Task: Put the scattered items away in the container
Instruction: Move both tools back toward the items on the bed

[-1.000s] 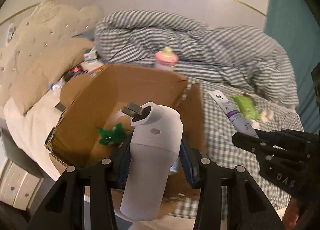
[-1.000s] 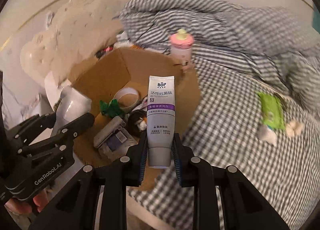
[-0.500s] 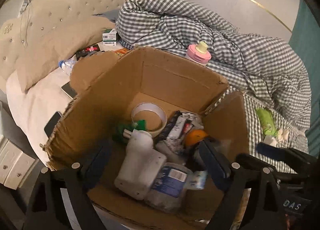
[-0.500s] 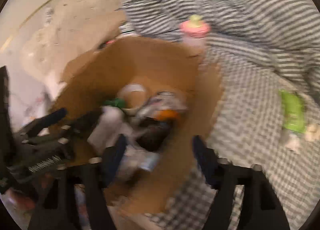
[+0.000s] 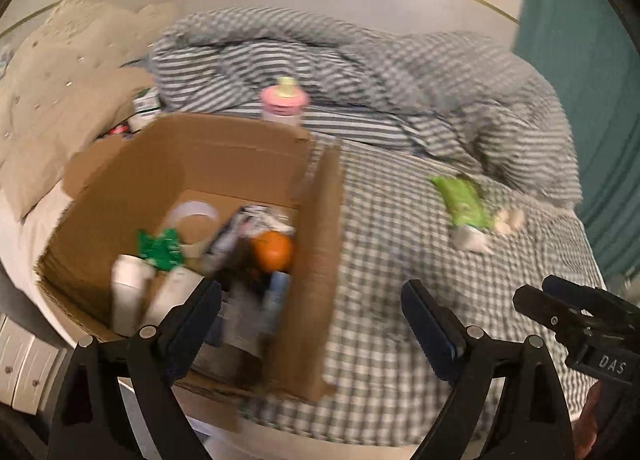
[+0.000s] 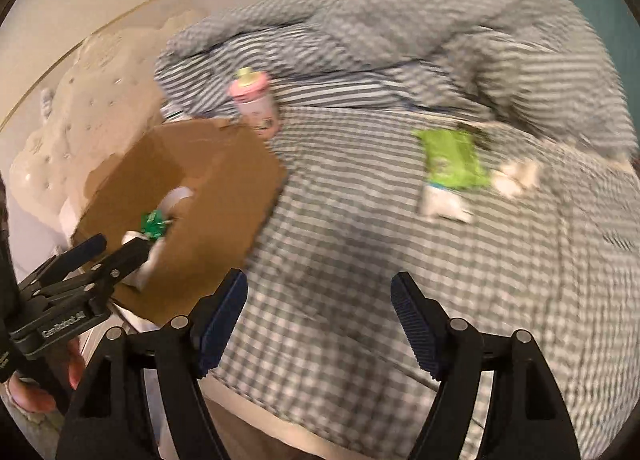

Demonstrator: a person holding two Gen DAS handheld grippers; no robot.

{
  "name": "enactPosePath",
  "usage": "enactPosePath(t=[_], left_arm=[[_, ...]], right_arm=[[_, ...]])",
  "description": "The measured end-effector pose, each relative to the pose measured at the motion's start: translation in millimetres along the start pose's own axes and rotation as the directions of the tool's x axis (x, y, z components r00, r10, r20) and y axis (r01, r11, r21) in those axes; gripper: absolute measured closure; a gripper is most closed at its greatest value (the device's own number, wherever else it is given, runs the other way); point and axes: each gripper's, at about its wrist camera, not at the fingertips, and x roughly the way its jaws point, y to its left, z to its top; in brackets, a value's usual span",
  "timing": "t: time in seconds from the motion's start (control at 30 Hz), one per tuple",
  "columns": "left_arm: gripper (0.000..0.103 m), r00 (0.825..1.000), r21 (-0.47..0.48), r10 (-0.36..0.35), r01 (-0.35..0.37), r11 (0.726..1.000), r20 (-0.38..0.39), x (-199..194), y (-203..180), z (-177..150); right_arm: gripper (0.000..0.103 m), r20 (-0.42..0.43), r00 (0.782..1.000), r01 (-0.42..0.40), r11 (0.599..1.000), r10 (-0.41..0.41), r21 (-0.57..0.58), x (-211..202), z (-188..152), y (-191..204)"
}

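The open cardboard box [image 5: 224,156] sits on the bed and holds a white bottle [image 5: 128,292], an orange [image 5: 274,252], a tape roll [image 5: 196,216], a green item [image 5: 160,250] and more. My left gripper [image 5: 312,324] is open and empty over the box's right wall. My right gripper [image 6: 318,320] is open and empty over the checked sheet, right of the box [image 6: 192,188]. A green packet [image 6: 452,160] with a white item [image 6: 442,204] and small white pieces [image 6: 516,176] lies on the sheet ahead. A pink bottle [image 6: 256,104] stands behind the box.
A bunched checked duvet [image 5: 360,76] lies at the back. Cream pillows and a tufted headboard [image 5: 60,72] are to the left, with small boxes [image 5: 146,108] beside them. A teal curtain [image 5: 592,100] hangs at right. The bed's front edge is just below both grippers.
Both grippers have let go: the white bottle and the toothpaste tube went into the box. Both have since swung right, away from the box, toward the green packet.
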Motion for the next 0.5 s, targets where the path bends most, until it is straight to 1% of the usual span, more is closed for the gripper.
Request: enactPosePath(t=[0.13, 0.23, 0.3, 0.37, 0.5], left_arm=[[0.009, 0.999, 0.063, -0.037, 0.037, 0.997, 0.004, -8.0, -41.7, -12.4], [0.009, 0.998, 0.099, -0.057, 0.057, 0.993, -0.003, -13.2, -65.8, -22.0], [0.009, 0.998, 0.123, -0.068, 0.069, 0.99, -0.012, -16.3, -79.7, -27.2], [0.009, 0.997, 0.15, -0.075, 0.076, 0.986, -0.012, -19.7, -94.5, -32.6], [0.009, 0.995, 0.19, -0.098, 0.097, 0.977, -0.003, -26.8, -120.3, -45.2]], right_arm=[[0.029, 0.031, 0.999, 0.029, 0.996, -0.032, 0.088, -27.7, -22.0, -45.7], [0.029, 0.049, 0.997, 0.049, 0.988, -0.057, 0.15, -45.9, -36.9, -76.0], [0.029, 0.052, 0.998, 0.033, 0.982, -0.043, 0.186, -55.3, -46.0, -91.6], [0.029, 0.067, 0.997, 0.018, 0.976, -0.033, 0.215, -65.5, -55.9, -103.4], [0.029, 0.087, 0.994, 0.048, 0.973, -0.069, 0.224, -80.1, -70.6, -112.2]])
